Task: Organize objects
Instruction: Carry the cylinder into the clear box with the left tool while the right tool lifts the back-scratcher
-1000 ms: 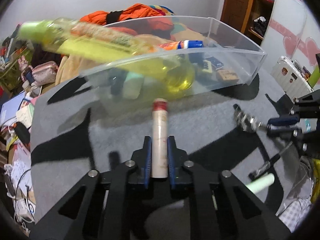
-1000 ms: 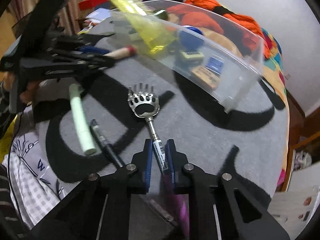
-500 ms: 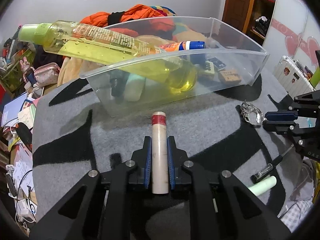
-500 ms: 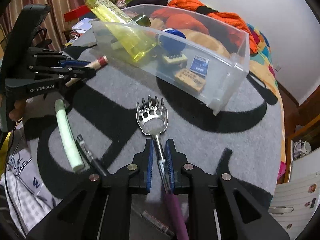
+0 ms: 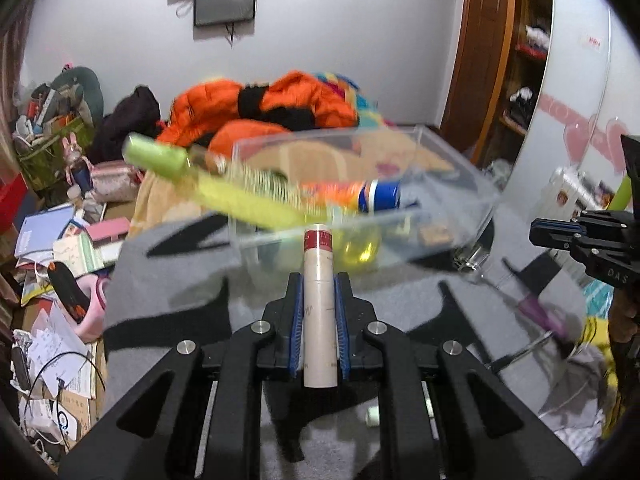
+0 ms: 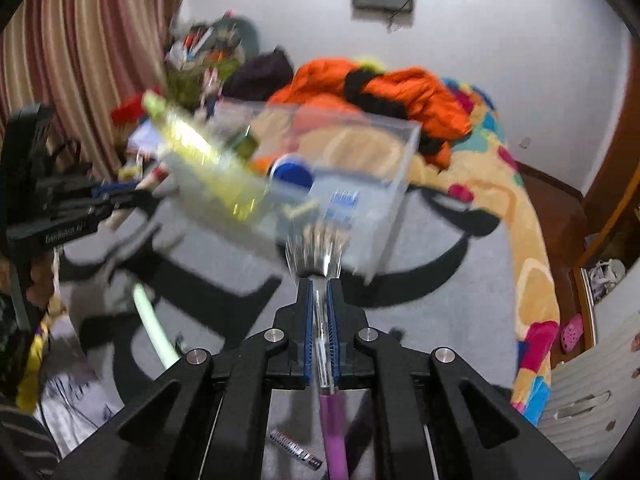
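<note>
Two tools, both gripping: my left tool (image 5: 319, 280) clamps a cream tube (image 5: 319, 304), red-labelled end pointing far toward the clear bin (image 5: 460, 184). My right tool (image 6: 319, 292) closes on the back scratcher (image 6: 316, 248), claw pointing far, purple handle near. Its label is too blurred to read.

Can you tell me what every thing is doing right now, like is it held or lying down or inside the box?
Left tool: shut on the beige tube.
Beige tube: held, red band at its far end.
Right tool: shut on the back scratcher.
Back scratcher: held by its metal shaft, claw forward.
Clear box: open on top, things inside.
Yellow bottle: leaning in the box, cap sticking out.
Green stick: lying on the grey cover.
</note>
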Action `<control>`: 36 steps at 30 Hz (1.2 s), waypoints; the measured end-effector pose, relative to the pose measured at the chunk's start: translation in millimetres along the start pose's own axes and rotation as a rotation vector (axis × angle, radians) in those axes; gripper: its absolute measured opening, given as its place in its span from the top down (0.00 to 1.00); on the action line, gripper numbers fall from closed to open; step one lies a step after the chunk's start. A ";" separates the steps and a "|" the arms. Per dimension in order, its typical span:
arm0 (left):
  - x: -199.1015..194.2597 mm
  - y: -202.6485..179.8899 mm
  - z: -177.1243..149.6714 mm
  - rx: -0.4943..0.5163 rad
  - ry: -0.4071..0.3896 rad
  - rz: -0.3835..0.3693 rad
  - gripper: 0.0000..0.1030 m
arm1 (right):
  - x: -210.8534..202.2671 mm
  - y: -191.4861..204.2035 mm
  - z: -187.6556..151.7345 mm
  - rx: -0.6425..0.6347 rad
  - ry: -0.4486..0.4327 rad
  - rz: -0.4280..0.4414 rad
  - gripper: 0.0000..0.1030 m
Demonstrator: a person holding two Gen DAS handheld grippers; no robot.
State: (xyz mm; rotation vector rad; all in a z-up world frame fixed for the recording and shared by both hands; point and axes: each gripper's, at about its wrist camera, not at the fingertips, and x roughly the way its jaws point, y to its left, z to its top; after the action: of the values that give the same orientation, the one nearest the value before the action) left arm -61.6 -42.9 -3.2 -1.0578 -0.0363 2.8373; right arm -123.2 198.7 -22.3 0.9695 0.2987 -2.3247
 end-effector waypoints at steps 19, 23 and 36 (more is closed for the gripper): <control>-5.1 -10.3 24.6 -0.014 -0.076 -0.050 0.86 | 67.6 12.9 -28.7 -0.101 0.234 -0.001 0.81; -3.6 -13.2 32.5 -0.023 -0.089 -0.066 0.86 | 65.7 18.1 -28.7 -0.124 0.218 -0.009 0.93; 0.3 -22.1 70.8 -0.021 -0.153 -0.089 0.86 | -15.0 -3.7 -2.5 0.001 -0.048 -0.084 0.94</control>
State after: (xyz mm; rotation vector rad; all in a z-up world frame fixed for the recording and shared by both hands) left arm -106.0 -19.7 51.5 -0.8196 -0.1236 2.8357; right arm -115.7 209.2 -13.6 0.9165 0.3246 -2.4202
